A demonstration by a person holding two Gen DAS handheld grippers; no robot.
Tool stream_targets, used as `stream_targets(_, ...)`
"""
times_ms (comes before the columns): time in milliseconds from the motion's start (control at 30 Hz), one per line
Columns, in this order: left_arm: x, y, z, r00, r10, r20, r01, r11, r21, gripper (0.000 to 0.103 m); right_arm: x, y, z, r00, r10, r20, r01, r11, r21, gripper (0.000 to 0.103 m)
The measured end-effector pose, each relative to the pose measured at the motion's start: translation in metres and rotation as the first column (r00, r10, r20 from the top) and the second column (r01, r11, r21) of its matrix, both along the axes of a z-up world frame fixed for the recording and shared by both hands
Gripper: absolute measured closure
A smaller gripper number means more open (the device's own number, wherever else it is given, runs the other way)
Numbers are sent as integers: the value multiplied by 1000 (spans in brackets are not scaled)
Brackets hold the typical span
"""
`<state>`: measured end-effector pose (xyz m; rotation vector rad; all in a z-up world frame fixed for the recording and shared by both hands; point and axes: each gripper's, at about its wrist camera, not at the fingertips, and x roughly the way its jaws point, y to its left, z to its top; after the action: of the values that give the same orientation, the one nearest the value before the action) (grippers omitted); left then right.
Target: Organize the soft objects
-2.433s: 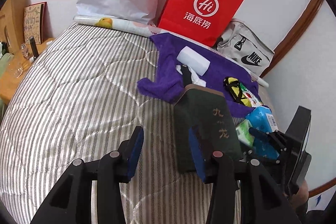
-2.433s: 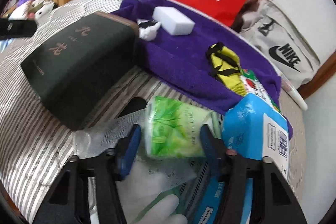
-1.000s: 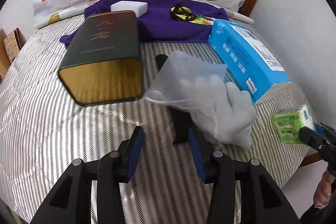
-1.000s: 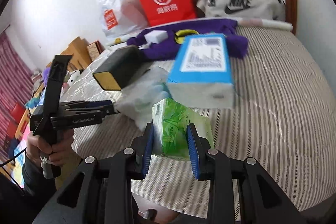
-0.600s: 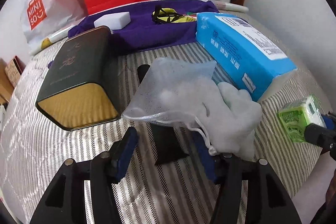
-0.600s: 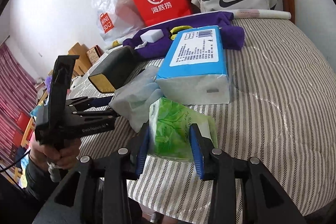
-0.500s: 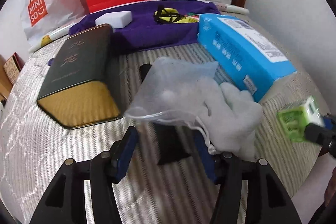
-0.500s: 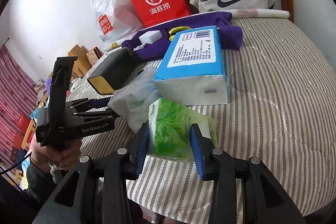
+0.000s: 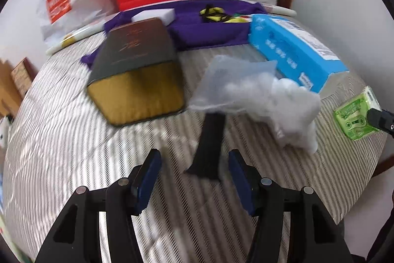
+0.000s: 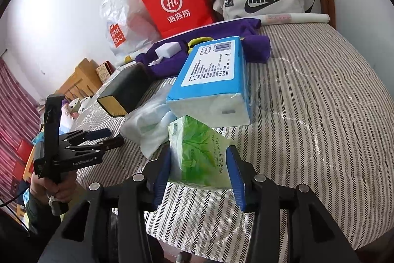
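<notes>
Tissue pack, green (image 10: 197,152), was found at the near edge of the striped bed (image 10: 307,115), just in front of the big blue tissue pack (image 10: 214,70) and beside the mesh bag of white stuffing (image 9: 246,90). It was seen between the blue pads of the right gripper (image 10: 199,149), whose jaws had just been opening. The pads were judged to be no longer pressing, so the pack was taken as set down and let go, though the left pad was too close to the wrapper for contact to be ruled out. The left gripper (image 9: 194,152) was unclenched as well, its jaws having just been opening, and nothing was gripped. A black strap (image 9: 209,144) lay on the bed ahead of its fingers, untouched. A dark green box (image 9: 138,61) and a purple cloth (image 9: 204,33) were noted further back. Handling, as judged: the green pack should be light and squashy, with a slick, crinkly plastic wrapper that could slide under a weak pinch. It would best be taken across its short sides at mid-height, with enough squeeze to dent it. The loose wrapper ends should be avoided. The mesh bag was expected to be limp and floppy, and would best be pinched at the bunched neck by the drawstring.
</notes>
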<state>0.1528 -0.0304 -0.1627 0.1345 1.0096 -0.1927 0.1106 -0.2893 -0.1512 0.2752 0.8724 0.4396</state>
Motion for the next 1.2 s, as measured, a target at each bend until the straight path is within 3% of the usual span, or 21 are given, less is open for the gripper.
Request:
stream_targets(33, 5, -5, -1, 1000, -20, 4, 20, 1000, -3, 49, 0, 0, 0, 1000, 1, -1, -1, 1000, -4, 59)
stream_targets(100, 11, -12, 0, 999, -49, 16, 49, 999, -8, 64, -1, 0, 1, 1000, -4, -1, 4, 1000, -11, 59)
stream_targets(133, 13, -15, 0, 998, -63, 17, 63, 998, -7, 78, -1, -1, 2, 1000, -11, 1, 11, 1000, -18, 59)
stream_targets(167, 14, -17, 0, 997, -78, 12, 78, 997, -16, 83, -1, -2, 4, 1000, -18, 3, 18, 1000, -24, 59)
stream_targets(333, -2, -15, 1, 995, -97, 34, 97, 995, -1, 83, -3, -9, 10, 999, -47, 25, 48, 997, -68, 57)
stream_targets(600, -30, 13, 5, 998, -56, -15, 56, 998, -7, 82, -4, -22, 13, 997, -73, 21, 75, 994, -77, 50)
stream_targets(700, -23, 12, 4, 999, -48, -12, 47, 999, -25, 73, -4, -22, 13, 997, -70, 17, 71, 995, -76, 50)
stream_targets(767, -16, 8, 2, 999, -49, -4, 49, 998, -29, 61, -5, -20, 13, 998, -66, 14, 66, 995, -78, 50)
stream_targets(833, -11, 2, 0, 999, -51, 16, 51, 999, -6, 60, -5, -17, 14, 998, -60, 11, 60, 995, -84, 50)
stream_targets(967, -5, 1, 0, 997, -57, 45, 58, 998, -12, 80, -6, -13, 16, 998, -55, 10, 55, 993, -100, 50)
stream_targets(1200, -11, 8, 2, 999, -43, 27, 44, 998, -35, 83, -9, -9, 23, 998, -49, 25, 52, 990, -132, 50)
